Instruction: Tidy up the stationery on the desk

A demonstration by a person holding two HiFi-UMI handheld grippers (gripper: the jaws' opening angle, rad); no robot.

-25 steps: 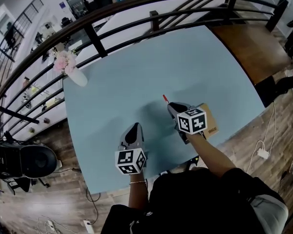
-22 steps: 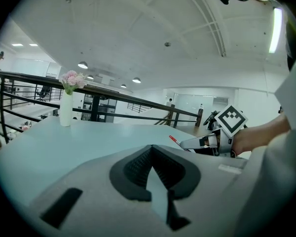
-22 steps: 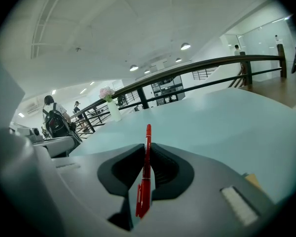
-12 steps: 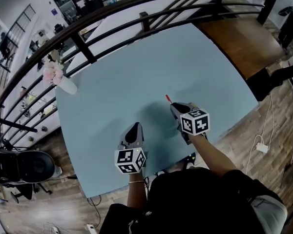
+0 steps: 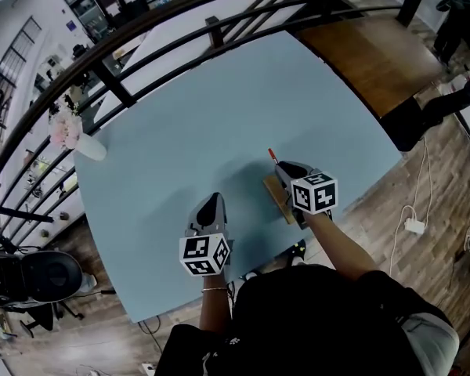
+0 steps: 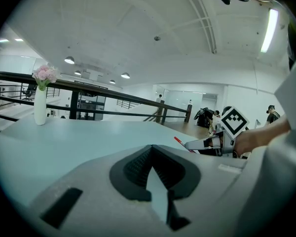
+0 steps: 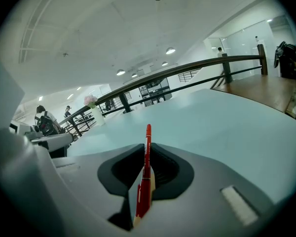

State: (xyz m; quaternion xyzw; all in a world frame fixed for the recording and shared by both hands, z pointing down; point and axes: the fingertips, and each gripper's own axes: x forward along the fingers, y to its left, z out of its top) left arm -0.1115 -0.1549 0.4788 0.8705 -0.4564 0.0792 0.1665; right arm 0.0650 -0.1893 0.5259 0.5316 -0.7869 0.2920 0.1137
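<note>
Fingers point(image 7: 170, 171) of your right gripper point(image 5: 284, 169) pinch the red pen point(image 7: 147, 152), tip jutting ahead of them, so grip it firmly and lower it level into what looks like a brown box point(image 5: 276, 197) just beneath them, contents hidden, while your left gripper point(image 6: 153, 174) is pressed shut, empty, alongside.

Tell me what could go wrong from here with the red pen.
1. The red pen is pinched in the right gripper with its front end poking ahead; a bump on the table could lever it loose.
2. The brown box lies close by that gripper, near the table's edge, and could get knocked off.
</note>
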